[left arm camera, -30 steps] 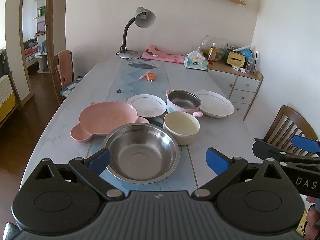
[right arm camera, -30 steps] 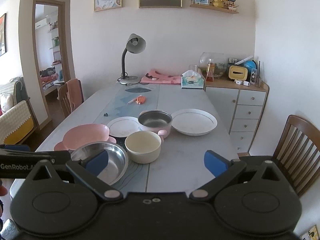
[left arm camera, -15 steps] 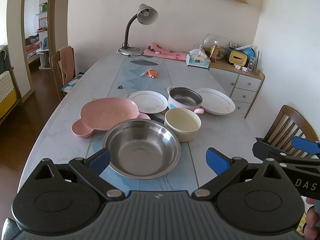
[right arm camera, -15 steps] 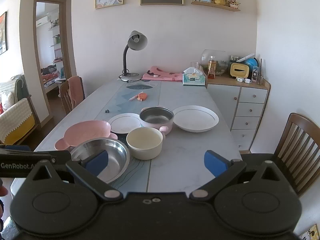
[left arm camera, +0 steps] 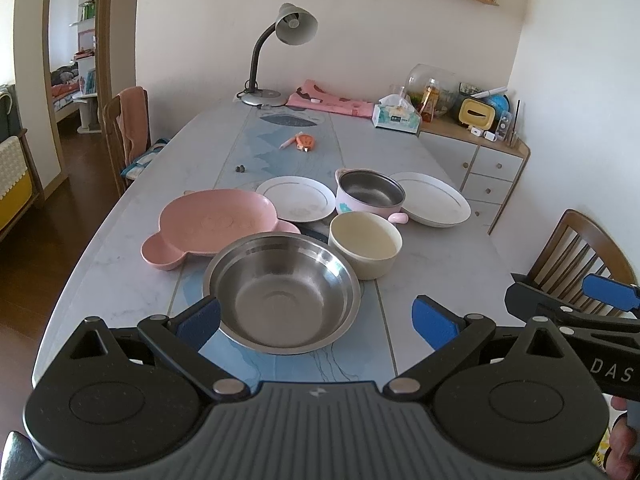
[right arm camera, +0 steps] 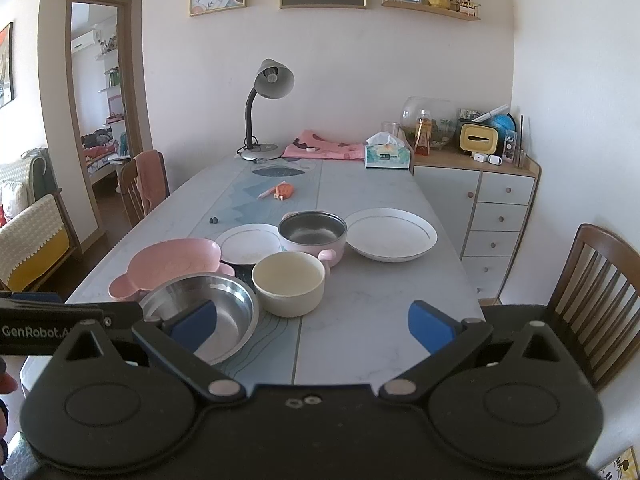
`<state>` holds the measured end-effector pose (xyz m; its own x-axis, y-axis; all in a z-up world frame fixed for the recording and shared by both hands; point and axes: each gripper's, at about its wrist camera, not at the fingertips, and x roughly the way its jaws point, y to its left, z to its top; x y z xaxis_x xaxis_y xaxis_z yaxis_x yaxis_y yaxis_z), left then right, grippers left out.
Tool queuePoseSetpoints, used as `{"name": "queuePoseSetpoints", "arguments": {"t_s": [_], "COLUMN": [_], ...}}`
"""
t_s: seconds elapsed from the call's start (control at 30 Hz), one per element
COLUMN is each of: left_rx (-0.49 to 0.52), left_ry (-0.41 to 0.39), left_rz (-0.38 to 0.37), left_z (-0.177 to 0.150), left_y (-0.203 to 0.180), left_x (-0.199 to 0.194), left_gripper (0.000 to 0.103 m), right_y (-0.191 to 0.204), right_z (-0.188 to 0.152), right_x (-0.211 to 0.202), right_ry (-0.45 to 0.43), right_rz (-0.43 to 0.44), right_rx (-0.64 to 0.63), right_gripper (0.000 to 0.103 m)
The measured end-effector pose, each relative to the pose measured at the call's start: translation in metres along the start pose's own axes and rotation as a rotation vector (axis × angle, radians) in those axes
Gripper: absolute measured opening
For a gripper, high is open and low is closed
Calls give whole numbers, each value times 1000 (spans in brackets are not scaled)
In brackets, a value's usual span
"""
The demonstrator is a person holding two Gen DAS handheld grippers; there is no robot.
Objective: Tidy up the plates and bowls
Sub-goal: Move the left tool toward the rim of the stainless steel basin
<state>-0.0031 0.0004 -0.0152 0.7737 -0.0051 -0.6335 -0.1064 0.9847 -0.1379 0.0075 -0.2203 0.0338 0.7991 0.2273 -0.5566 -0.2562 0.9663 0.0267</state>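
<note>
The steel bowl (left arm camera: 282, 296) is set mouth-up at the table's (left arm camera: 436, 256) near edge. Behind it are seen the cream bowl (left arm camera: 366, 244), the pink plate (left arm camera: 212, 226), apparently pointing lengthwise across. Left gripper (left arm camera: 316, 318) and right gripper (right arm camera: 312, 322) are held level before it, spread wide, empty.

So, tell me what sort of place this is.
Most likely a home dining room: a long table with dishes, wooden chairs around it, and a drawer cabinet cluttered with household bits.
</note>
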Motion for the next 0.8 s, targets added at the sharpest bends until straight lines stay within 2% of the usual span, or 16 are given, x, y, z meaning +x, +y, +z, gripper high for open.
{"name": "queuePoseSetpoints", "arguments": {"t_s": [0.43, 0.8], "left_rx": [-9, -33], "left_ry": [2, -4], "left_rz": [10, 3], "left_z": [2, 7], "left_y": [2, 10], "left_x": [3, 9], "left_gripper": [102, 102], "right_y": [6, 10], "right_z": [-10, 4], "right_x": [3, 12], "right_ry": [6, 36], "right_rz": [5, 11], "right_rx": [-14, -33], "right_gripper": [102, 100]}}
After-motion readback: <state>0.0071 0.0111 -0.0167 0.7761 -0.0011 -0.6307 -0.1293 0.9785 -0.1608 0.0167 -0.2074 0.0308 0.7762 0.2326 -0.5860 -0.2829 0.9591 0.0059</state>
